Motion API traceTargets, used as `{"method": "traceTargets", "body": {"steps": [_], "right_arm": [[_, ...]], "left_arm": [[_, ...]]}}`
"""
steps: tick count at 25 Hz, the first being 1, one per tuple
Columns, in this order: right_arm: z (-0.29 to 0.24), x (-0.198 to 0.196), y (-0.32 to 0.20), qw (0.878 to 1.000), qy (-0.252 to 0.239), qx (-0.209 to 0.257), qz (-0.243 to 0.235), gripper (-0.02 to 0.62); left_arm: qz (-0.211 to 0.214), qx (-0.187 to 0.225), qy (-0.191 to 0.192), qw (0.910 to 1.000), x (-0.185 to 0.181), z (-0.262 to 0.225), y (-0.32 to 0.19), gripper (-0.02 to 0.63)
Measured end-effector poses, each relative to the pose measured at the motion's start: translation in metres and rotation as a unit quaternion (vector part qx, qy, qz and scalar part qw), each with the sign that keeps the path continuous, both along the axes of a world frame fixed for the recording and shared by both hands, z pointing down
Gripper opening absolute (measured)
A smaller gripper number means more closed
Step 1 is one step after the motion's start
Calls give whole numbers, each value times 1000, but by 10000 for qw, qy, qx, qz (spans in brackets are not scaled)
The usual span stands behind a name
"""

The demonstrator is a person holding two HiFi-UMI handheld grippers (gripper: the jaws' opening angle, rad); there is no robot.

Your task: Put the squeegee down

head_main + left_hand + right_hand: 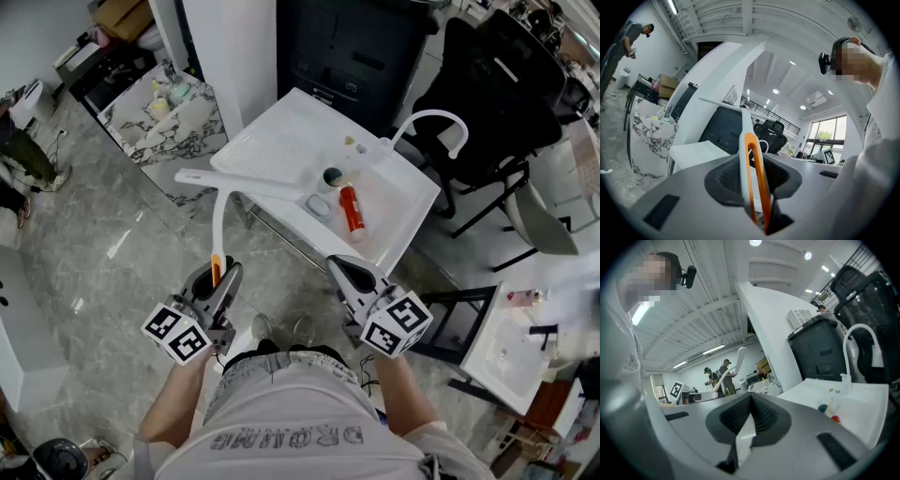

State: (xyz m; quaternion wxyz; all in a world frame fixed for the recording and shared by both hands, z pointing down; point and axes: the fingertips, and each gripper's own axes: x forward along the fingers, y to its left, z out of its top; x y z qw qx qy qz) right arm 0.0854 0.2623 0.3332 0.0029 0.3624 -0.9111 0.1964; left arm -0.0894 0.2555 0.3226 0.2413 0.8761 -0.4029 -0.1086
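While the person stands in front of a white sink top with a flat side part (272, 131), each hand holds a grey gripper with a black and white marker cube on it. The left gripper (223, 272) (754, 187) is shut tight on the handle of a white squeegee with an orange loop in its handle (221, 216) (746, 136). Its two dark pads (724, 180) press on the handle from both sides. The handle sticks out from the jaws toward the sink top. The long white bar at the far end of the squeegee lies across the near left edge of the sink top. I cannot tell if the bar touches the sink top or is just above it.

The right gripper (345, 267) (749, 401) is off to the right, near the front of the sink top. Its jaws are pressed together and nothing is between them.

Down in the bowl of the sink lies a red bottle with a white cap (352, 211). Just beside it sits a small pale blue-grey block (319, 204), and near that is the dark round drain hole (332, 175). A thin white curved tap (431, 120) rises at the back of the sink. Behind the tap stands a black office chair (497, 94). Off to the left is a table with a white and grey marble top (178, 136).
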Motion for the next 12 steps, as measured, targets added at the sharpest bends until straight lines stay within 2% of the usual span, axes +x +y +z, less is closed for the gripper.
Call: {"method": "traceTargets", "body": {"steps": [12], "right_arm": [[5,-1,-4,10000,27,-32,-46,8]], "left_arm": [[-22,-11,1,10000,0,2,-3,109]]}}
